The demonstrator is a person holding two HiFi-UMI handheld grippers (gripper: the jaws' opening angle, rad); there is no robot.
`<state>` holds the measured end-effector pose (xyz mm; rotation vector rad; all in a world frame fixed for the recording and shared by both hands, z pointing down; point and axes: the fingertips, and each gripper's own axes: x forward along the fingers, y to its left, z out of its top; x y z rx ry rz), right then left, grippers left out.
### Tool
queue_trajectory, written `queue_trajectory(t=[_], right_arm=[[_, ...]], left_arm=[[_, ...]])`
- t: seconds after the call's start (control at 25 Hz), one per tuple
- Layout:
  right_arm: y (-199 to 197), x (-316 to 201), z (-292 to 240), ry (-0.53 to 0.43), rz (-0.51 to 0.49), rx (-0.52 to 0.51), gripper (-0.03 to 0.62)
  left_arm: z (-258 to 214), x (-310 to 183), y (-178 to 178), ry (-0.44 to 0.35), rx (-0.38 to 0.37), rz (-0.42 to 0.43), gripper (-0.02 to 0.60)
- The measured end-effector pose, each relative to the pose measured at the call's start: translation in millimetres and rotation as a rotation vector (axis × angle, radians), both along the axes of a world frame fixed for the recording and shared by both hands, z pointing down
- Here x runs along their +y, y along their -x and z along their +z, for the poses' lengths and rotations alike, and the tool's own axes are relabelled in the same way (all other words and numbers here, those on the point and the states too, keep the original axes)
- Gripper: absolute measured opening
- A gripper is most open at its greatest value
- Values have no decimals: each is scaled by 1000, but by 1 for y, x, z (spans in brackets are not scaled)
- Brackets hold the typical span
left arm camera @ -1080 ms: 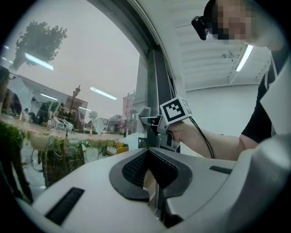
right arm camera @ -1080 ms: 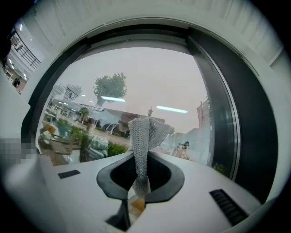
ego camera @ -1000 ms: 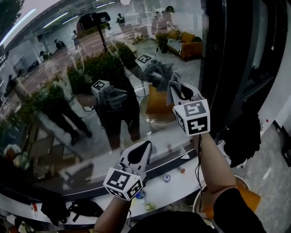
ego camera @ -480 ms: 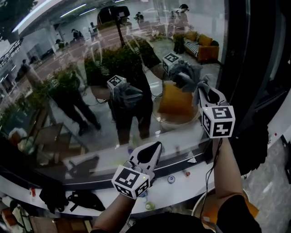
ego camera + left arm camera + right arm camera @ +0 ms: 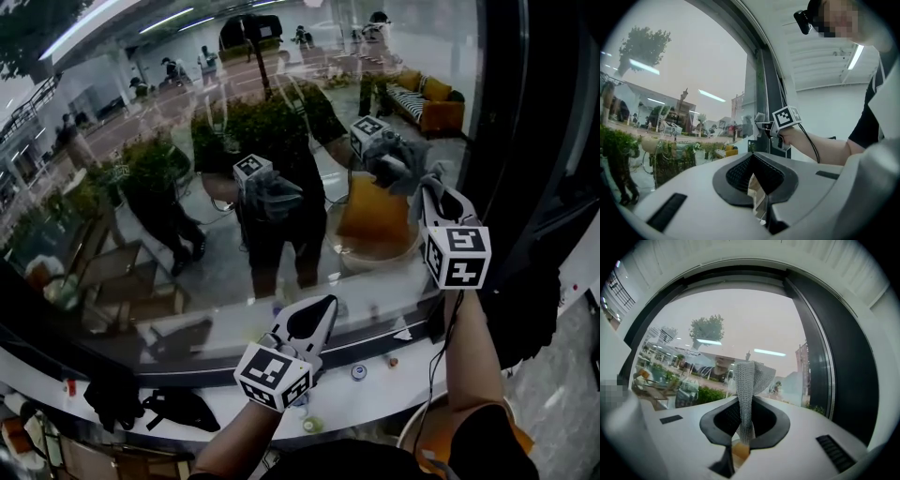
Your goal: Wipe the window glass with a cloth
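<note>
The window glass [image 5: 169,187] fills most of the head view, mirroring the person and both tools. The right gripper [image 5: 429,192] is raised near the pane's right edge, its jaws clamped on a grey mesh cloth [image 5: 746,380] held up at the glass. The left gripper [image 5: 314,317] sits lower, above the white sill [image 5: 375,389], its jaws closed together on nothing

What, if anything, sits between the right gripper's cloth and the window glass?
Nothing visible. The right gripper pinches the cloth, whose free end rises toward the window glass with no object between them. The dark window frame stands off to the right. Contact with the pane can't be confirmed.
</note>
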<state>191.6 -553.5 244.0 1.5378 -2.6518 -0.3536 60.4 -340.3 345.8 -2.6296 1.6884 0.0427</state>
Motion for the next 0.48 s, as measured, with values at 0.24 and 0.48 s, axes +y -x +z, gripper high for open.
queue_trajectory(t=[0.24,0.48], right_arm=[[-9,5,0,-39,19,-25,52],[-5,2,9,-53,43,-22,52]], left_arm=[[11,18,5,28,-13,-48,6],[31,43,38,59,-34,-125,6]])
